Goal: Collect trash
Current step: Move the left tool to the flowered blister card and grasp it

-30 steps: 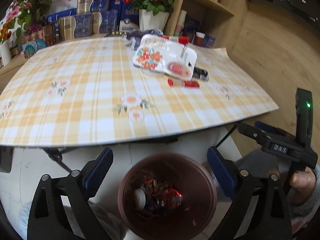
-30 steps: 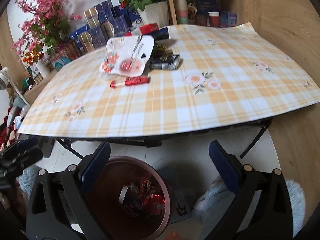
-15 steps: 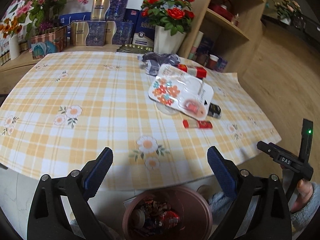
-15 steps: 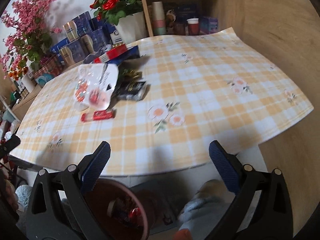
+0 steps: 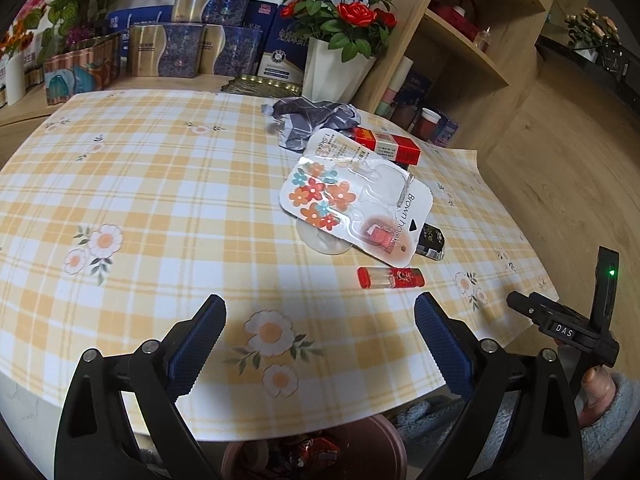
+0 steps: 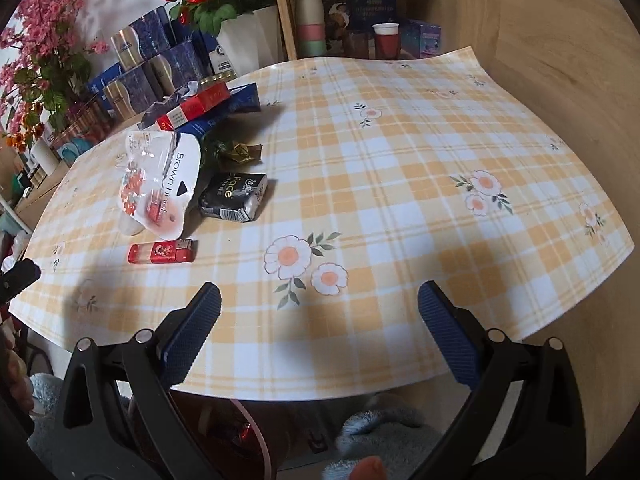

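Trash lies on the checked tablecloth: a red lighter, a flowered blister card, a black tissue pack, a red-and-white box, a crumpled dark wrapper and a gold wrapper. A brown bin with trash inside sits below the table's near edge. My left gripper hangs open over the near edge, empty. My right gripper is likewise open and empty.
Blue and gold boxes, a rose pot and pink flowers line the back. A wooden shelf with cups stands at the right. The person's hand holds the right gripper's handle beside my left one.
Both grippers have risen from above the bin to above the table's near edge and tilted forward. The bin has slipped to the bottom of both views. Both stayed open.
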Demonstrator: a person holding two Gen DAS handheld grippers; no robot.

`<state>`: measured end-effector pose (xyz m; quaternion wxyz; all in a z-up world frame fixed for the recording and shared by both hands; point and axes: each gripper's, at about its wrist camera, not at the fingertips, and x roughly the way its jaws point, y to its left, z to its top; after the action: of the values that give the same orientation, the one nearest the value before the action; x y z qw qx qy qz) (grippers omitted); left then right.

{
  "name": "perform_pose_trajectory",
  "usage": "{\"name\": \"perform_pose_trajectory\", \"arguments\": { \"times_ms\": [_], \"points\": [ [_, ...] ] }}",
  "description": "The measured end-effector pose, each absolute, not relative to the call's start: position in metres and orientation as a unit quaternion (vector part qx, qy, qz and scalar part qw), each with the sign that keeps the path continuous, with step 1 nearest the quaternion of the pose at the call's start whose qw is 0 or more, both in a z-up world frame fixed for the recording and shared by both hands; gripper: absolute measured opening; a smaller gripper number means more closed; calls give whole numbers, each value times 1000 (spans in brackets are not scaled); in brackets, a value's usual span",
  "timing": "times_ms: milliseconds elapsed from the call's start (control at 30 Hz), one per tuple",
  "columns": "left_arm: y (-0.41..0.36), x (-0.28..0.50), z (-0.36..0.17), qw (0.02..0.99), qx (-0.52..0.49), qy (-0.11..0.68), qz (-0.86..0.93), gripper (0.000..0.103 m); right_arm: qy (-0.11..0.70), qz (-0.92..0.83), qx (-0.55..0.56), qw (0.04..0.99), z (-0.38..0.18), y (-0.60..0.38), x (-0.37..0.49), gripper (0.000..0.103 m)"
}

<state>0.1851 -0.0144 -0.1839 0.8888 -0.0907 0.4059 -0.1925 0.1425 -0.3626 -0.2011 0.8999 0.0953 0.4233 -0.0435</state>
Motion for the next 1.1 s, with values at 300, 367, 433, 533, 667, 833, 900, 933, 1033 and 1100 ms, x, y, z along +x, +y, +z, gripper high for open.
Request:
{"name": "perform_pose_trajectory", "arguments": {
  "times_ms": [300,367,433,533,667,833,900,933,1033,1100],
  "points": [
    [-18,210,-186,883,-104,416,-192,93,411,-12,76,908,-195,-352,173,97],
    [-17,215,-187,881,-111,418,-192,93,405,-3,70,911,-192,-346,181,97],
    [-16,220,-189,879,-117,421,-191,93,401,6,64,914,-189,-340,187,97],
    [-17,225,-192,876,-122,425,-192,93,396,20,50,917,-186,-327,200,97],
    [-22,234,-195,874,-120,427,-199,93,397,26,30,917,-188,-312,216,97],
    [-28,268,-195,869,-112,426,-225,93,404,23,49,913,-195,-316,224,97],
    [-29,285,-194,866,-108,421,-246,93,408,21,56,911,-199,-319,225,97],
    [-31,298,-192,864,-103,418,-260,93,409,19,58,910,-201,-320,226,97],
    [-37,332,-184,860,-82,404,-301,87,415,16,63,908,-205,-326,226,97],
    [-39,348,-181,851,-80,403,-328,76,418,14,64,906,-208,-331,225,97]
  ]
}}
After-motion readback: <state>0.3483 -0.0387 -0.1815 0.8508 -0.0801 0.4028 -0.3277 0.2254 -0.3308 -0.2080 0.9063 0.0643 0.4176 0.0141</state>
